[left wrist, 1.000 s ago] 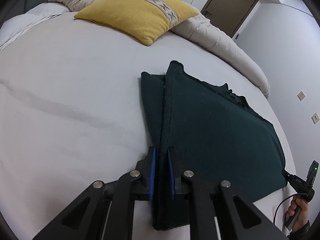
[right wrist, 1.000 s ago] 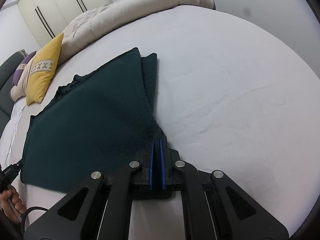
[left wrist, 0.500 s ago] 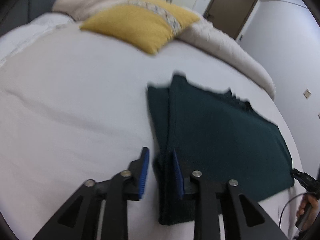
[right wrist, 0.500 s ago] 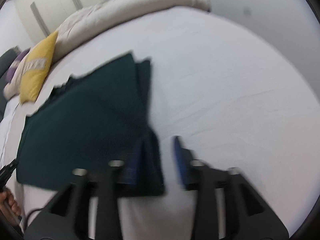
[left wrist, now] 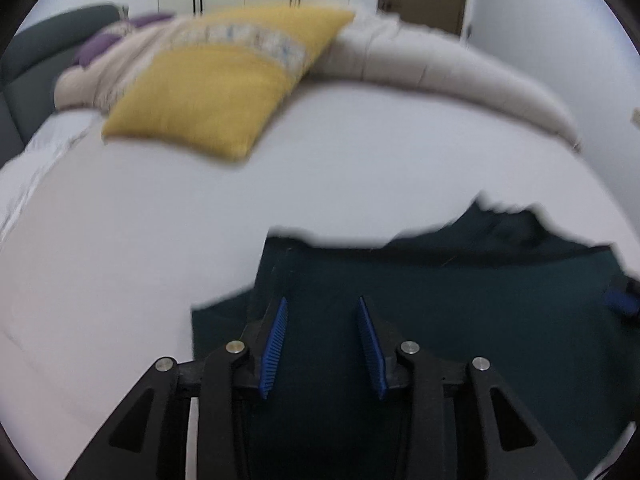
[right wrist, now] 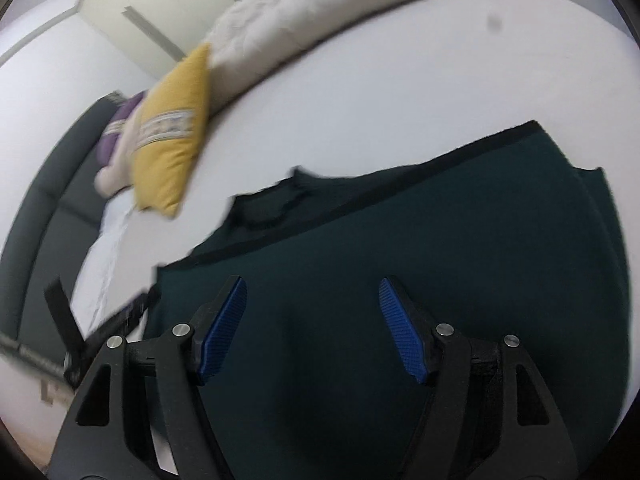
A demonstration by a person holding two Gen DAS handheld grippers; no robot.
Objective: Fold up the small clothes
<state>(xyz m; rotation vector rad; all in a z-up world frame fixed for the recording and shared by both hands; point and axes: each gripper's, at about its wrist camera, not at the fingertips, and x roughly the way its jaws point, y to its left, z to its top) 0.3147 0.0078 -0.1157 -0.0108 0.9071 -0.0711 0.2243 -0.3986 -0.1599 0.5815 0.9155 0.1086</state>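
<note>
Your bed (left wrist: 120, 240) fills most of both views, its white sheet running from the lower left to the upper right of each frame. A beige duvet (left wrist: 440, 68) is bunched along the far edge, at the top of the left wrist frame and the upper right of the right wrist frame (right wrist: 320, 12). The dark headboard (right wrist: 36, 208) curves down the left side of the right wrist frame.

The garment (left wrist: 480, 320), dark green and folded, lies flat on the sheet in the lower right of the left wrist frame; in the right wrist view it (right wrist: 440, 260) covers the lower centre and right, with a folded edge showing along its right side.

The yellow pillow (left wrist: 216, 88) sits in the upper left of the left wrist frame, leaning on the duvet; a purple cushion (right wrist: 116, 128) shows just beyond it in the right wrist view.

Your left claw (left wrist: 322, 344) is at the bottom centre, above the garment's left part, its jaws spread and opening, pads clear of the cloth. Your right claw (right wrist: 314, 328) is likewise above the garment, jaws wider apart and opening, pinching nothing.
</note>
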